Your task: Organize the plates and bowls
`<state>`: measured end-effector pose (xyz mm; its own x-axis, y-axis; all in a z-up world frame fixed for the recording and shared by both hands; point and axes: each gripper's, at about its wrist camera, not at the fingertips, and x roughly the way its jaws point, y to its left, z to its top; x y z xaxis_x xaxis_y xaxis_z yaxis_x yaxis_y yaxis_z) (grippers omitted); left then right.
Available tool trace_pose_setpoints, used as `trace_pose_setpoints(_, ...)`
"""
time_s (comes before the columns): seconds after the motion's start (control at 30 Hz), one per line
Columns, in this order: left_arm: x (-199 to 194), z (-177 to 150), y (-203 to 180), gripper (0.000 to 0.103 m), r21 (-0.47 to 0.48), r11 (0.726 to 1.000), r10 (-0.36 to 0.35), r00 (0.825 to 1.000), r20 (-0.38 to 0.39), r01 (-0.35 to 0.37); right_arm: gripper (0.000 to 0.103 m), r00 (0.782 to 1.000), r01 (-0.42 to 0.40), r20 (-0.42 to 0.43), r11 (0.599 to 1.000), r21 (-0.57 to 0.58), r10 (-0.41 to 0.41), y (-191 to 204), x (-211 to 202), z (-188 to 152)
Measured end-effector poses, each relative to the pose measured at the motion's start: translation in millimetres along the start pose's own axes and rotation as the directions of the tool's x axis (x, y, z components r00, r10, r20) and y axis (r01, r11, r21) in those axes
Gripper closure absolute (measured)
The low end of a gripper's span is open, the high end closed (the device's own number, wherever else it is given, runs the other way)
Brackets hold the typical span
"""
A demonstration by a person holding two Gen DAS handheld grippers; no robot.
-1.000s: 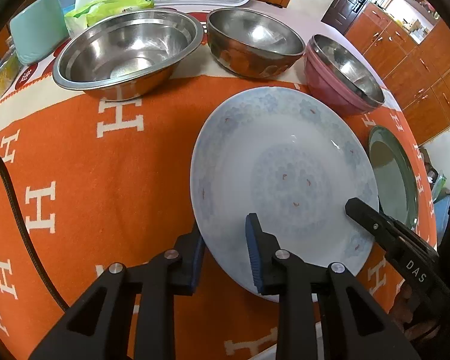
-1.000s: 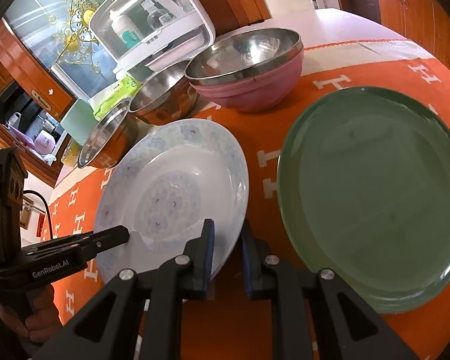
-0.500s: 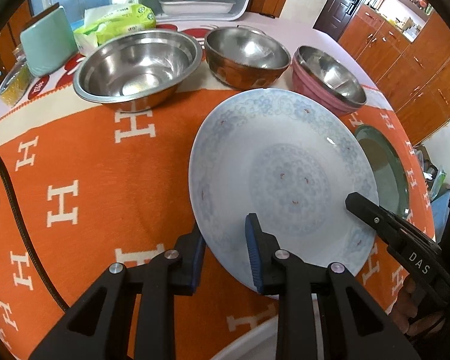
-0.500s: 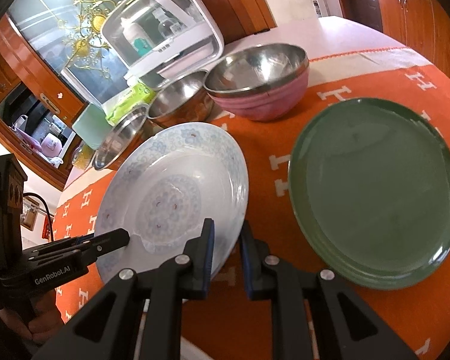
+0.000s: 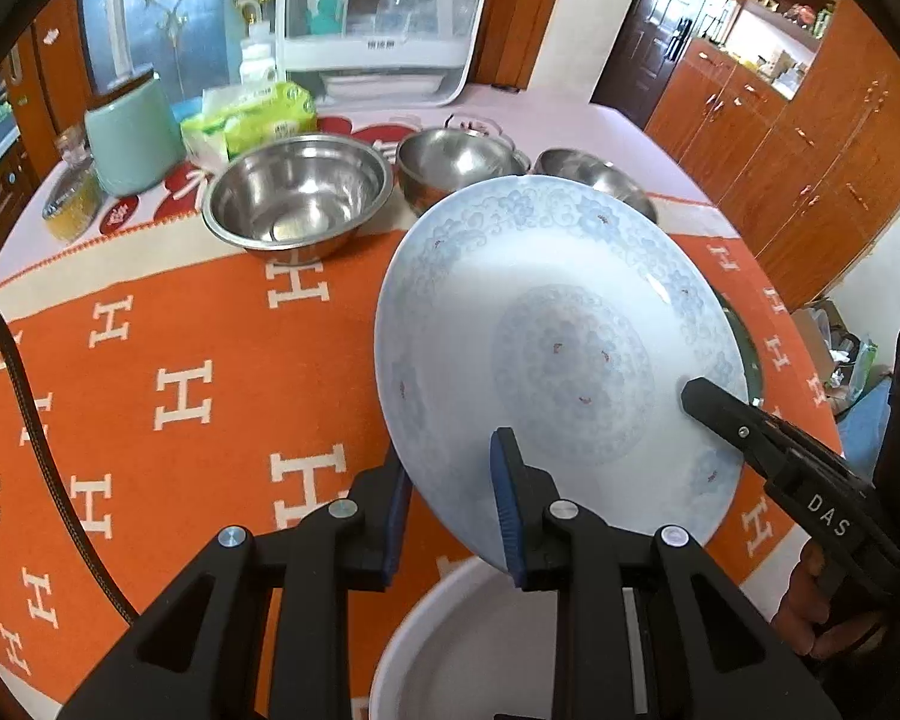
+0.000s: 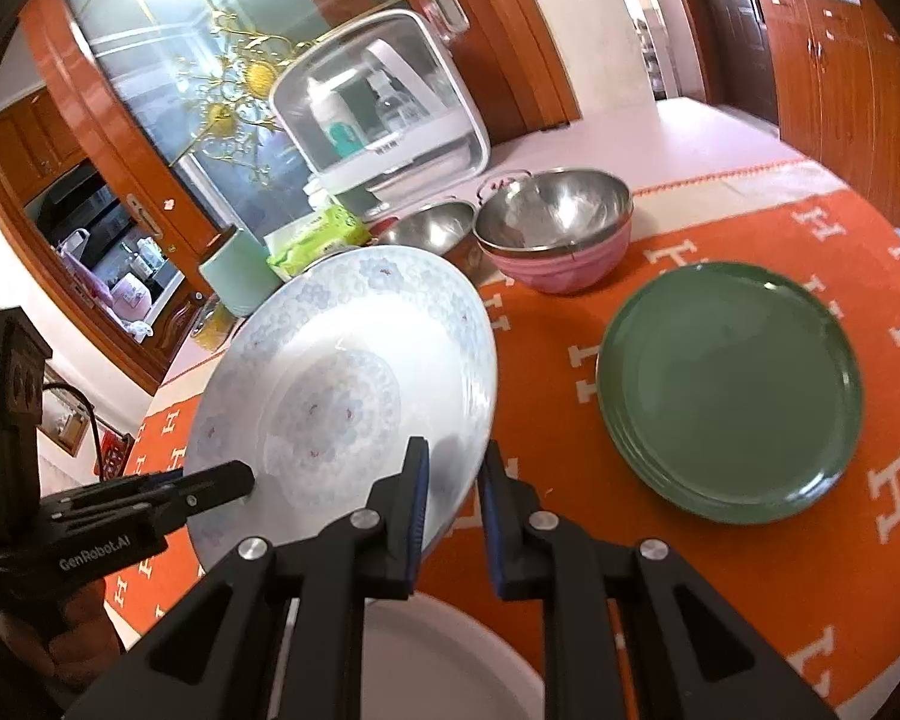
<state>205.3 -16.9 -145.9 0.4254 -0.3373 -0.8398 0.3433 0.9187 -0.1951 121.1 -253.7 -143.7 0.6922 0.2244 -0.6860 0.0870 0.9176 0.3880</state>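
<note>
A white plate with a pale blue flower pattern [image 5: 570, 336] [image 6: 342, 384] hangs tilted above the orange cloth. My left gripper [image 5: 450, 504] is shut on its near rim, and my right gripper [image 6: 453, 510] is shut on the rim at the opposite side. Each gripper shows in the other's view, the right gripper [image 5: 714, 408] at the right and the left gripper [image 6: 210, 486] at the left. A stack of green plates [image 6: 732, 384] lies on the cloth to the right. Below the lifted plate sits a white dish [image 5: 480, 642] [image 6: 444, 660].
Three bowls stand at the back: a large steel bowl [image 5: 297, 201], a second steel bowl [image 5: 459, 168], and a pink bowl [image 6: 558, 234] with a steel one inside. Behind them are a mint canister [image 5: 132, 138], a green tissue pack [image 5: 258, 120] and a white cabinet [image 5: 384, 24].
Both grippers have lifted the patterned plate up off the cloth and tilted it. The white dish has come into view beneath it, and the bowls look farther away.
</note>
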Motion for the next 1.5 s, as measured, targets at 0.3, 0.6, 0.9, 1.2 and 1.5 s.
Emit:
trace_pose_setpoints(0.3, -39.0, -22.8, -13.6, 0.079, 0.029, 1.0, -0.007, 0.999, 0.05, 0.006, 0.087, 0.999, 0.0, 0.034, 0.999, -0.032, 0.001, 12.6, -37.4, -16.4)
trace_pose_setpoints(0.6, -61.5, -54.8, -23.1, 0.079, 0.022, 1.0, -0.018, 0.998, 0.054, 0.016, 0.087, 0.999, -0.002, 0.037, 0.998, -0.062, 0.004, 15.6, -64.2, -33.4)
trace_pose_setpoints(0.9, -72.9, -85.0, -37.6, 0.079, 0.002, 1.0, -0.03, 0.998, 0.047, 0.03, 0.087, 1.0, 0.006, 0.028, 0.996, -0.088, -0.003, 10.6, -87.8, -51.4)
trace_pose_setpoints(1.2, -78.7, -107.1, -48.1, 0.079, -0.023, 0.999, -0.027, 0.999, 0.039, 0.028, 0.087, 1.0, 0.003, -0.001, 0.995, -0.102, -0.003, 4.9, -98.0, -65.4)
trace_pose_setpoints(1.5, -70.2, -131.8, -50.1, 0.079, -0.059, 0.998, -0.03, 0.999, -0.017, 0.029, 0.087, 0.997, 0.011, -0.078, 0.995, -0.102, -0.019, -4.1, -95.5, -88.8)
